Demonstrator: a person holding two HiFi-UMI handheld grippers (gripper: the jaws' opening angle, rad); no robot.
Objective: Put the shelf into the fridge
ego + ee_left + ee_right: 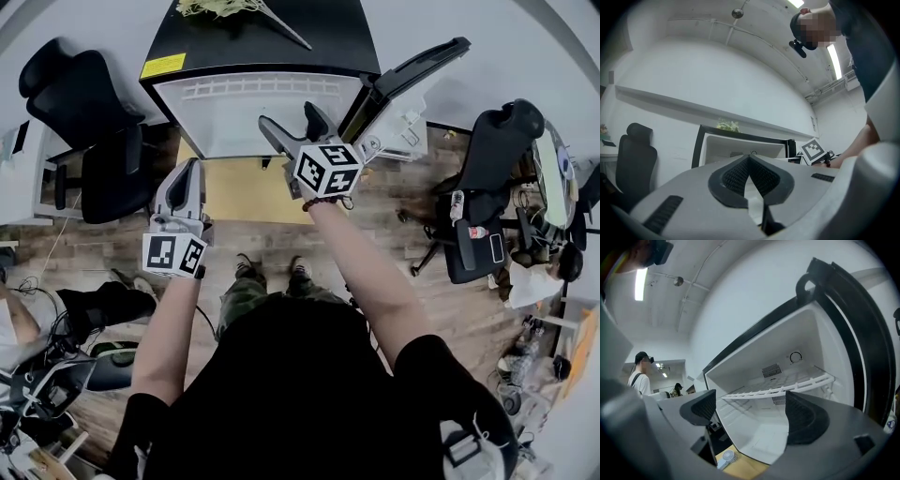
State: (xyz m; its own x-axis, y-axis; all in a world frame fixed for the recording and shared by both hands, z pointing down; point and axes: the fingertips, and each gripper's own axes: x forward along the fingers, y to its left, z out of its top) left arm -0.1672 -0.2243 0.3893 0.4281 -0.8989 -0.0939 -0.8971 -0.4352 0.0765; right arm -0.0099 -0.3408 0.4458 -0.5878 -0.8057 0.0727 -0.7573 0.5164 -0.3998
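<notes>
1. Head view. Fridge (267, 117) at upper centre, its door (412, 70) swung open to the right. White wire shelf (258, 89) lies across the cavity. Right tongs (286, 114) sit at the opening. Left tongs (190, 171) sit at lower left, short of it. Office chair (89, 122) at left.
2. Left gripper view. Left tongs (749, 159): tips together, nothing between them. Fridge at centre, beyond.
3. Right gripper view. Right tongs (751, 399): jaws apart, clamped on nothing. Shelf (783, 389) spans the cavity wall to wall, apparently clear of the pads.
4. Status. The shelf appears to be in place, so the task looks essentially done. Probably left: checking the seating and shutting the door.
</notes>
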